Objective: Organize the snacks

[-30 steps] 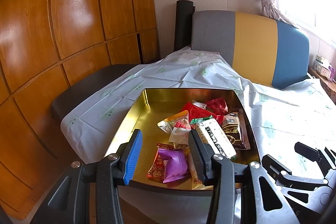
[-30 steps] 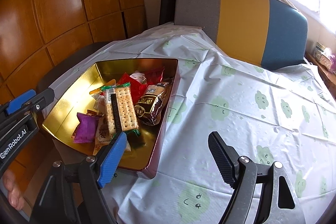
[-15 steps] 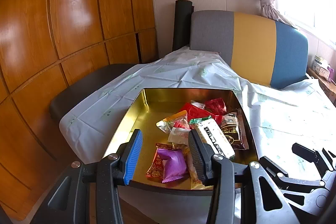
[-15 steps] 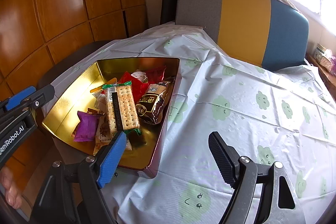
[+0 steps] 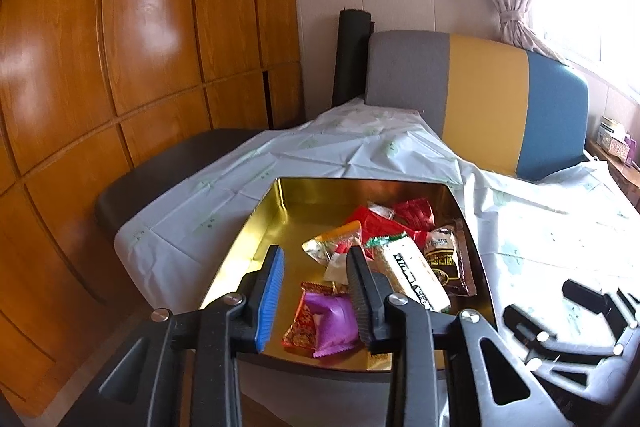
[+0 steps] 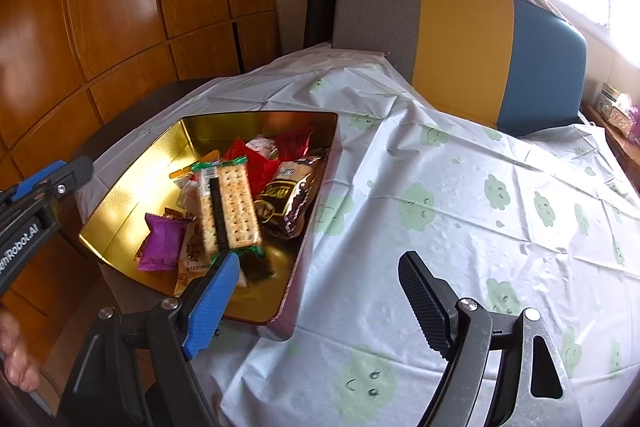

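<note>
A gold tin (image 5: 256, 247) sits on the table's left part and holds several snacks: a purple packet (image 5: 334, 319), a long cracker pack (image 5: 412, 275), a dark brown bag (image 5: 444, 263) and red packets (image 5: 414, 213). My left gripper (image 5: 315, 253) hovers over the tin's near edge. Its jaws are closing, and nothing is pressed between the pads. In the right wrist view the tin (image 6: 132, 187) lies to the left of my right gripper (image 6: 320, 261). That gripper stands wide open over the tin's near right corner and the cloth, holding nothing.
A white tablecloth with green faces (image 6: 460, 195) covers the table. A grey, yellow and blue seat back (image 6: 464, 39) stands behind it. Wooden cabinet doors (image 5: 120, 67) fill the left. A dark seat (image 5: 160, 179) is beside the table. A person's fingers (image 6: 16, 359) show at lower left.
The left gripper's jaws have come closer together. The right gripper stays wide open and has hardly shifted. The snacks lie as before.
</note>
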{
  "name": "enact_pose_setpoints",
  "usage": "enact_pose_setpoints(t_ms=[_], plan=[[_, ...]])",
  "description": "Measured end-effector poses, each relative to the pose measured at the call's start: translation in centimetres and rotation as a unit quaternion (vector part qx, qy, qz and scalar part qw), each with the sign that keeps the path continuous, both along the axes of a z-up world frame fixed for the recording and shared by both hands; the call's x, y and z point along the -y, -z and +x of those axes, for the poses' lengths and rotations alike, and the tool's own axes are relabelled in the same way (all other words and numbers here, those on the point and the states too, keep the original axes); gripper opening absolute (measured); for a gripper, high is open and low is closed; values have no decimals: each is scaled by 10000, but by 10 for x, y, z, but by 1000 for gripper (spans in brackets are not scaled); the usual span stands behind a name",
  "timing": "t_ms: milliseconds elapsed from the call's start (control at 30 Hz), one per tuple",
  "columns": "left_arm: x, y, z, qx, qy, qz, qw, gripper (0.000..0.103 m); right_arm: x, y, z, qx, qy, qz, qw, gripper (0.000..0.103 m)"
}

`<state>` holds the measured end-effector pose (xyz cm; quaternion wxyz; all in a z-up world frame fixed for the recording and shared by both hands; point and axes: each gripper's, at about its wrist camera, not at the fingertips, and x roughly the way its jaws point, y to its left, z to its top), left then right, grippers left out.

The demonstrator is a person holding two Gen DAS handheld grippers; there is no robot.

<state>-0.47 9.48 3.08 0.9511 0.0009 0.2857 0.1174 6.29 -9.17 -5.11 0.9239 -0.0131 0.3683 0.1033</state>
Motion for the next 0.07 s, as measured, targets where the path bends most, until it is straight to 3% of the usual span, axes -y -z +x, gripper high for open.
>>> enact_pose_setpoints(t_ms=[67], plan=[[-1, 0, 1, -18, 6, 1, 10000, 33, 15, -4, 6, -3, 121, 33, 9999, 82]])
